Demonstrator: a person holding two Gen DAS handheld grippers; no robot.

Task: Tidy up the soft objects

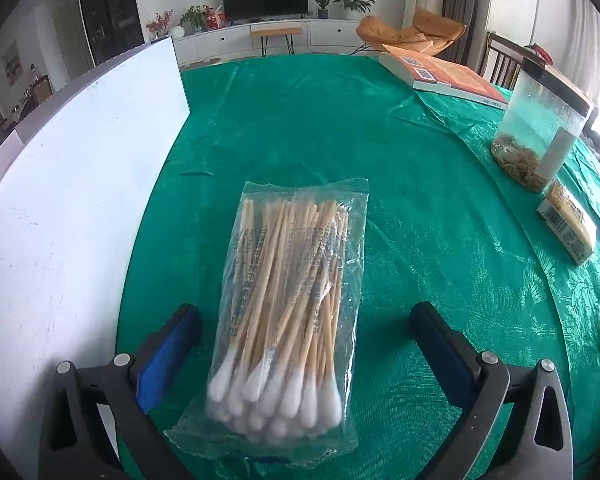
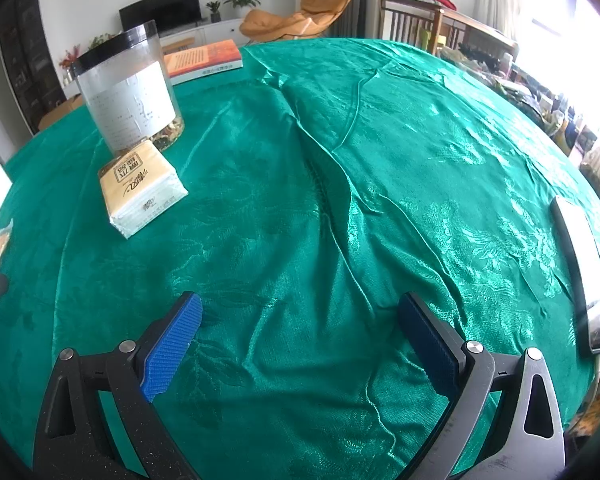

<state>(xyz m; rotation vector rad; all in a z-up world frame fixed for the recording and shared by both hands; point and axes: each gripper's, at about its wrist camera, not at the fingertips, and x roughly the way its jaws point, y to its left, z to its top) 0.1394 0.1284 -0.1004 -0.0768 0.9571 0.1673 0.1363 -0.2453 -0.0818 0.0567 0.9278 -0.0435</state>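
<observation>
A clear plastic bag of wooden cotton swabs (image 1: 290, 300) lies on the green tablecloth (image 1: 420, 200), cotton heads toward me. My left gripper (image 1: 304, 320) is open, its blue-padded fingers standing either side of the bag's near half, apart from it. A yellow pack of tissues (image 2: 140, 190) lies on the cloth at the left of the right wrist view; it also shows at the right edge of the left wrist view (image 1: 568, 224). My right gripper (image 2: 300, 312) is open and empty over bare cloth, well to the right of the tissues.
A white board (image 1: 60, 220) lies along the left. A clear jar with a black lid (image 2: 126, 84) stands behind the tissues, an orange book (image 2: 204, 60) beyond it. A silver-edged flat device (image 2: 580, 268) lies at the right table edge. The cloth is wrinkled (image 2: 340, 180).
</observation>
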